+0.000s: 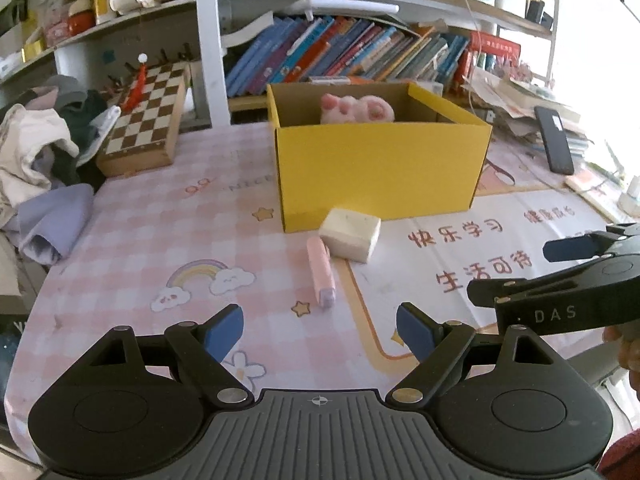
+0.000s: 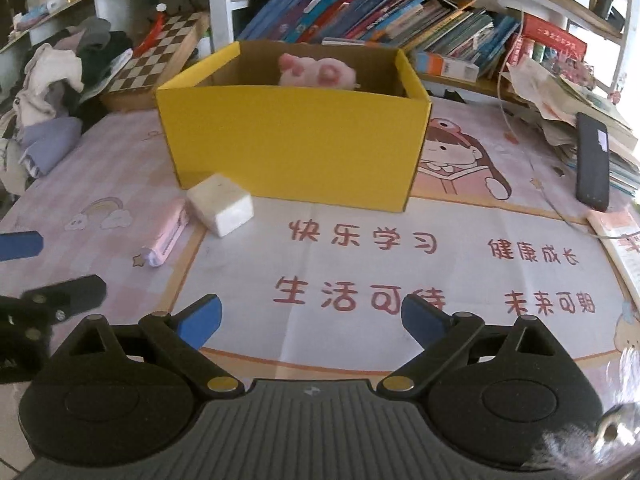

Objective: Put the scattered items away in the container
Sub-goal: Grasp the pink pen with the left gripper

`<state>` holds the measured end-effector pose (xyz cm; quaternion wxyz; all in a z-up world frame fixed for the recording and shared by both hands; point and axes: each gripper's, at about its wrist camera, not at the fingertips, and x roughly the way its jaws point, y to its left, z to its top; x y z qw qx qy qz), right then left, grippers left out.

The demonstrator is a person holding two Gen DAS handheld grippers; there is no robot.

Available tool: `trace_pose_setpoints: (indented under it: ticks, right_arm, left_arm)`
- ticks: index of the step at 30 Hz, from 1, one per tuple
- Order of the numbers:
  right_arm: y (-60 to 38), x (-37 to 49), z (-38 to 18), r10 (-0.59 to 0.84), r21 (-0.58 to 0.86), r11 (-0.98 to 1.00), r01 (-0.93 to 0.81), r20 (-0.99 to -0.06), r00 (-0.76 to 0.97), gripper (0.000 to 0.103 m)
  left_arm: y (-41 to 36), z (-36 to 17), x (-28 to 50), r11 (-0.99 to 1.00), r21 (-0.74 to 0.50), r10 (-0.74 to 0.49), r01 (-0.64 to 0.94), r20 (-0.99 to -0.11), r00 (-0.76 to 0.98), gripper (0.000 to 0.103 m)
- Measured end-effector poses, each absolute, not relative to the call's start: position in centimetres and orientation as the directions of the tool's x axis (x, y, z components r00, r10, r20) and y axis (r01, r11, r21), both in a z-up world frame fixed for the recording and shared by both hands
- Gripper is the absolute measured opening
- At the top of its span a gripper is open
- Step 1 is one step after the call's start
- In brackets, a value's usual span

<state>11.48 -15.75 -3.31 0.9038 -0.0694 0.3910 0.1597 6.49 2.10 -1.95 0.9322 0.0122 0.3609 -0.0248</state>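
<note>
A yellow cardboard box (image 1: 380, 168) stands on the table with a pink plush toy (image 1: 356, 109) inside; the right wrist view shows the box (image 2: 296, 148) and the toy (image 2: 316, 72) too. A cream block (image 1: 350, 234) lies against the box's front left corner, and a pink tube-shaped item (image 1: 322, 272) lies just in front of it. Both also show in the right wrist view: the block (image 2: 221, 204) and the pink item (image 2: 168, 232). My left gripper (image 1: 320, 330) is open and empty, short of the pink item. My right gripper (image 2: 311, 322) is open and empty over the printed mat.
A chessboard box (image 1: 146, 120) and a pile of clothes (image 1: 44, 152) sit at the left. A black phone (image 2: 593, 162) lies on stacked papers at the right. Books (image 1: 348, 52) fill the shelf behind the box. The right gripper shows at the right edge of the left wrist view (image 1: 520, 270).
</note>
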Motion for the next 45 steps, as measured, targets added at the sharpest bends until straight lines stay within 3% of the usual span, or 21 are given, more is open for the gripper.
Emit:
trace_pose_setpoints:
  ticks: [7,21,25,29,33,37,45]
  right_arm:
    - [-15.4,11.9,-3.3,0.275,0.022,0.922,-0.386,-0.739,0.615,0.089]
    - [-14.2,13.6,-3.1,0.318,0.026,0.891,-0.452,-0.747,0.584,0.089]
    - [-14.3,14.3,-3.3,0.311,0.022,0.894,-0.447,-0.749,0.585,0.078]
    - [-14.6,15.3,-3.3,0.316,0.036,0.897,-0.44,-0.747,0.584,0.071]
    - [-14.7,16.0,-3.1,0.332,0.038,0.887,-0.46,-0.744,0.58,0.07]
    - [-14.6,16.8,-3.0,0.348,0.039,0.875,-0.482,-0.742,0.572,0.07]
    - [-14.4,18.2,-3.1,0.394,0.055,0.837,-0.545,-0.751,0.529,0.07]
  left_arm:
    - [2.3,-2.3,7.0,0.999,0.0,-0.039,0.053,-0.685,0.727,0.086]
    - [2.5,-2.6,8.6,1.0,-0.006,-0.024,0.028,-0.692,0.722,0.086]
    - [2.4,-2.9,9.0,1.0,0.003,-0.016,0.025,-0.692,0.722,0.085]
    - [2.5,-3.1,9.8,1.0,0.013,0.004,0.007,-0.696,0.718,0.081]
    - [2.3,-3.5,10.7,1.0,0.01,0.003,0.006,-0.707,0.707,0.077]
    - [2.1,-4.0,11.6,1.0,0.006,0.004,0.0,-0.724,0.69,0.066]
    - [2.2,-4.9,13.1,0.999,-0.007,0.028,-0.049,-0.735,0.677,0.064]
